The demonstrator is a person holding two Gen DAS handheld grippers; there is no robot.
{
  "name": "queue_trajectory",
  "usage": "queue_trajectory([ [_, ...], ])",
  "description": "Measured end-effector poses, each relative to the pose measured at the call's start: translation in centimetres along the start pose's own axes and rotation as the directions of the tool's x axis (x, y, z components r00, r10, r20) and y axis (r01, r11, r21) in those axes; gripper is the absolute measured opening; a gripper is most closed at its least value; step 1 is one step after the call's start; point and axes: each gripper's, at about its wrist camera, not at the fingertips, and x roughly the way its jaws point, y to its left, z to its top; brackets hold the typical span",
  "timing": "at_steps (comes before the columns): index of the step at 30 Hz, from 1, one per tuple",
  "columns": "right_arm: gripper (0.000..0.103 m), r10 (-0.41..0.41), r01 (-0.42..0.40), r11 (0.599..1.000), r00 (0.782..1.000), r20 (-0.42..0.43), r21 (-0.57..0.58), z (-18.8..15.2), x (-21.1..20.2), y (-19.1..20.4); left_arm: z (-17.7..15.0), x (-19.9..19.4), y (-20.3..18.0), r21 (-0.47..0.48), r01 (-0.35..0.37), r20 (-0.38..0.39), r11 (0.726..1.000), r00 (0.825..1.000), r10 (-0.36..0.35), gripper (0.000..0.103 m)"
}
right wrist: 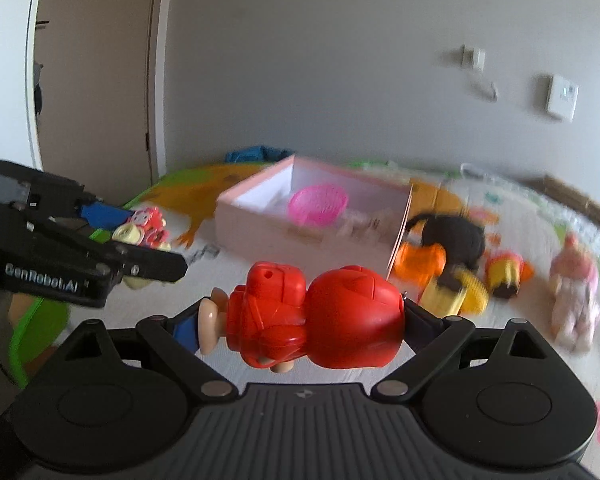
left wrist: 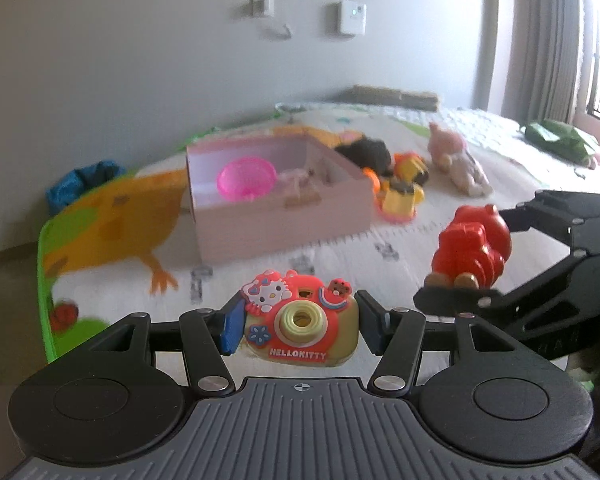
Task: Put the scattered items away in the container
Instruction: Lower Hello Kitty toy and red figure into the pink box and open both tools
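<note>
My left gripper is shut on a small red Hello Kitty toy camera, held above the play mat. My right gripper is shut on a red plastic figure toy lying sideways between its pads; the same red figure shows at the right of the left wrist view. The pink open box stands ahead on the mat with a pink round dish inside. In the right wrist view the box is ahead, and the left gripper with the camera is at the left.
Right of the box lie a black plush, orange and yellow toys, and a pink doll. A blue cloth sits by the wall. The mat's green edge is at the left; a green packet lies far right.
</note>
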Motion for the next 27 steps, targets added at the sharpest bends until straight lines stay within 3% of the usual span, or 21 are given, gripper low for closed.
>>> queue_trajectory([
  [7,0.095,-0.056,0.065,0.995,0.992,0.113,-0.075,5.4,4.0,-2.0,6.9,2.9,2.2,-0.003,-0.019,0.116,1.0,0.993,0.019,0.062],
  [15,0.095,-0.065,0.072,0.995,0.994,0.085,-0.076,7.9,12.7,-3.7,13.3,10.4,5.4,-0.06,-0.011,0.117,0.998,0.993,0.018,0.062],
  [21,0.097,-0.041,0.041,0.998,0.999,0.011,-0.055,6.7,16.5,-4.2,13.7,15.4,7.1,-0.086,-0.021,0.048,0.996,0.999,0.025,0.066],
  [27,0.098,-0.044,0.046,0.997,0.998,0.041,-0.056,5.6,14.9,-5.0,12.8,16.8,8.2,-0.123,-0.048,0.018,0.991,0.999,0.05,0.075],
])
